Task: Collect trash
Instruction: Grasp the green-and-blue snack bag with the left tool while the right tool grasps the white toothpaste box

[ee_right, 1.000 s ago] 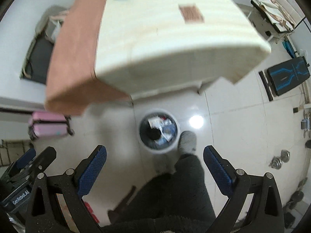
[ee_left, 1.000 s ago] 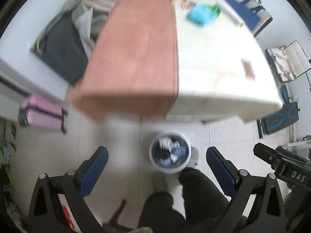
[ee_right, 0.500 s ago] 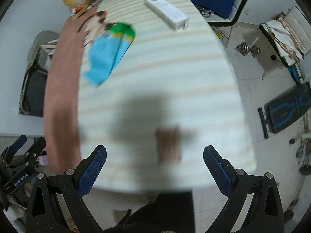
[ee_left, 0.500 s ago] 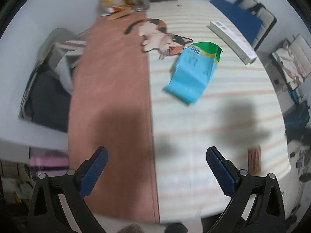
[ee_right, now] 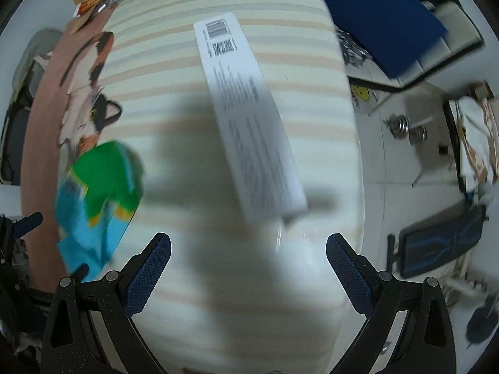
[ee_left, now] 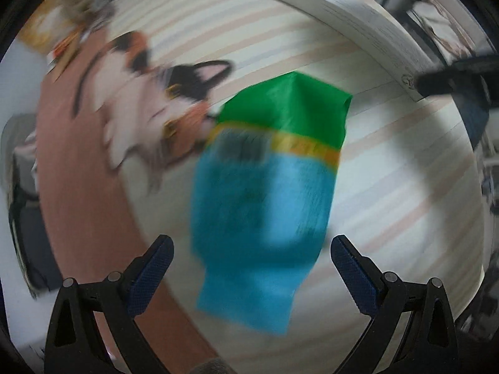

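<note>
Two trash items on the striped bed (ee_right: 218, 280): long white box (ee_right: 249, 118), stiff and light, grab across its near end; blue-green bag (ee_left: 265, 193), soft and crinkly, pinch an edge. Left gripper (ee_left: 251, 265) and right gripper (ee_right: 248, 261) both wide apart, empty.

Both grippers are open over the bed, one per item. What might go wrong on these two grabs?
The left gripper is open over the blue-green bag; being soft and flat, it may slip or fold out of the pinch. The white box ahead of the right gripper is long, so gripped at its near end it might tip.
</note>
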{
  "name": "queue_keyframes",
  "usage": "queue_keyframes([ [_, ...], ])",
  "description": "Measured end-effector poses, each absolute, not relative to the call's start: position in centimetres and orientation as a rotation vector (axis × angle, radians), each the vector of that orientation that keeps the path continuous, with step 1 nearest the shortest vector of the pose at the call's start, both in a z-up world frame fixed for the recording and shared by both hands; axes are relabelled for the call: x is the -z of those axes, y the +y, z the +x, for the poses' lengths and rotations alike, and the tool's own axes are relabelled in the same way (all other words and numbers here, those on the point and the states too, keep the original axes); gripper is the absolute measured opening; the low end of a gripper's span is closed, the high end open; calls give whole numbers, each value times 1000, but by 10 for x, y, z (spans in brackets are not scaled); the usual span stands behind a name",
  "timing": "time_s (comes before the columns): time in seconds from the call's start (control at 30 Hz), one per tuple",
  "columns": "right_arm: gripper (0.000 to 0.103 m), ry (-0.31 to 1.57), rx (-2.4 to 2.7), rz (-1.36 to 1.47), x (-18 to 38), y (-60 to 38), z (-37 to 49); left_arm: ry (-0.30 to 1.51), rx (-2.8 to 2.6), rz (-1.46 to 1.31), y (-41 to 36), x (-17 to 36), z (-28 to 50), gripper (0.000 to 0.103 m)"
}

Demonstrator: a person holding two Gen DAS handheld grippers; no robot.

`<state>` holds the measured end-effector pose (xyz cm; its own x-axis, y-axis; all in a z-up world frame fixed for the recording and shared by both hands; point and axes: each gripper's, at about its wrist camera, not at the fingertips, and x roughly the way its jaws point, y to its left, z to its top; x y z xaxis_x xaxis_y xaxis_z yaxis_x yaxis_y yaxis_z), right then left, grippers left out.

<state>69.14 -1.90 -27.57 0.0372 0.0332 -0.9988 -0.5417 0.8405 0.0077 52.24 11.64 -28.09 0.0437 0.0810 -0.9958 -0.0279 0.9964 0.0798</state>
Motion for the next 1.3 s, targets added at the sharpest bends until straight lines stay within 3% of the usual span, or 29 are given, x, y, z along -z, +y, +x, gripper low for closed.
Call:
queue_keyframes([
  [0.13, 101, 1470, -495, -452, 293, 0, 723, 1558, -77, 50, 112, 303, 546, 102],
  [0.3, 100, 1444, -533, -465, 310, 22, 747, 1516, -124, -127, 131, 304, 553, 92],
  [0.4, 80, 1428, -522, -465, 316, 31, 754, 1484, -152, -206, 140, 297, 550, 83],
  [0.47, 73, 1414, -478, -485, 317, 33, 755, 1470, -189, -243, 145, 293, 547, 77],
  [0.53, 52, 1388, -462, -475, 315, 28, 753, 1451, -220, -282, 149, 288, 541, 76],
  [0.9, 51, 1386, -521, -320, 292, 2, 723, 1340, -302, -428, 156, 247, 482, 73],
  [1.3, 51, 1356, -600, -172, 231, -23, 610, 1169, -360, -569, 156, 173, 395, 73],
])
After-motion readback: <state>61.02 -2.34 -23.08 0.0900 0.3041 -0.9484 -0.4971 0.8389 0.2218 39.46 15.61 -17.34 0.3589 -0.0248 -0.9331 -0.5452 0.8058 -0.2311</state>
